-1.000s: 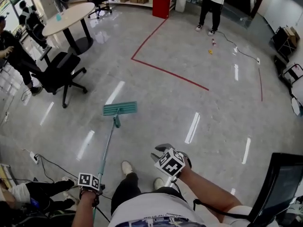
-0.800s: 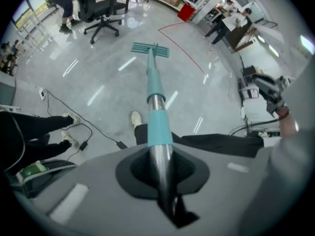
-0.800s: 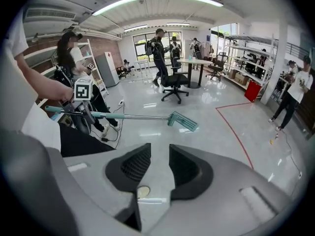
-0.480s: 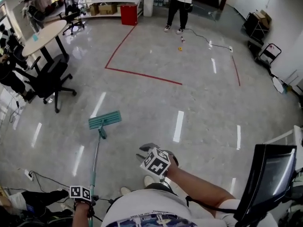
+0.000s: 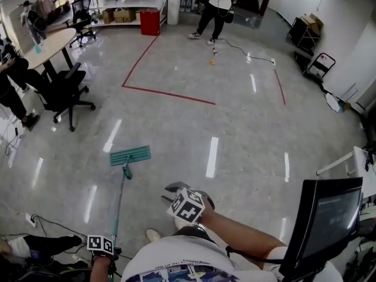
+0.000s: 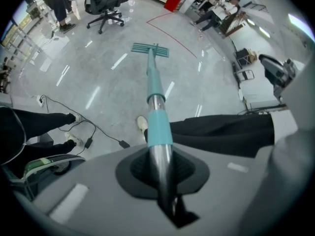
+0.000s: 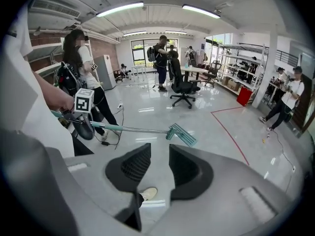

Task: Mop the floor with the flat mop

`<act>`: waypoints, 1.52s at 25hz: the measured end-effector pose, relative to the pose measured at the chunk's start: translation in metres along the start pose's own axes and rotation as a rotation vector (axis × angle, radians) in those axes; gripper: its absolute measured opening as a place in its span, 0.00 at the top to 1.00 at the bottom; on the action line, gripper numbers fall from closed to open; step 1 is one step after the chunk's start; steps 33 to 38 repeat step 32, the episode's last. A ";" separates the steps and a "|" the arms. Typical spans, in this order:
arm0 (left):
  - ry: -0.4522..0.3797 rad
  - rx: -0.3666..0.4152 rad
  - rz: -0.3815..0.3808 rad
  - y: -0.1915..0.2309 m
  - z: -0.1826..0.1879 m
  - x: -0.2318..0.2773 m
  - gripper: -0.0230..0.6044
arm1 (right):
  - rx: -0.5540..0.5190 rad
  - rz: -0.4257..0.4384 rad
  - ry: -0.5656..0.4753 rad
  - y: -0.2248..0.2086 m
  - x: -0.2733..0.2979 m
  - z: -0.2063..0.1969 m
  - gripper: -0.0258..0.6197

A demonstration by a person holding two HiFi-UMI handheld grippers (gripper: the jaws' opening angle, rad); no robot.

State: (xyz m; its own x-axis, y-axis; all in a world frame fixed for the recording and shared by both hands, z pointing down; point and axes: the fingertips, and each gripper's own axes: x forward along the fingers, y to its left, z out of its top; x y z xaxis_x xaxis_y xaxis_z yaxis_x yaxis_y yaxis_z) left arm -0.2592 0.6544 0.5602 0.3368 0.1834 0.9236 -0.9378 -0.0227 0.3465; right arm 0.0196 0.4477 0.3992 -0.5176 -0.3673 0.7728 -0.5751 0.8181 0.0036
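At lower left, clamping pole of flat mop near its top w/ left gripper, jaws shut on bare metal, mop head flat on floor ahead. Prob. light, stiff, long & slick on metal, so better held at teal sleeve. Further right, carrying right gripper empty, jaws a little apart, touching nothing.

Tool clamped on mop handle, mop head on floor

One flat mop, two grippers, two office chairs — one round table.
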 end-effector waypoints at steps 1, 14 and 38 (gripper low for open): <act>0.005 0.002 -0.001 0.001 -0.004 0.001 0.89 | -0.005 0.001 0.005 0.004 0.000 0.000 0.77; 0.036 -0.007 -0.022 0.011 -0.046 0.015 0.89 | -0.044 0.015 0.049 0.036 0.002 -0.001 0.79; 0.109 0.029 0.003 0.045 -0.071 0.041 0.89 | -0.033 0.015 0.102 0.063 0.020 -0.006 0.79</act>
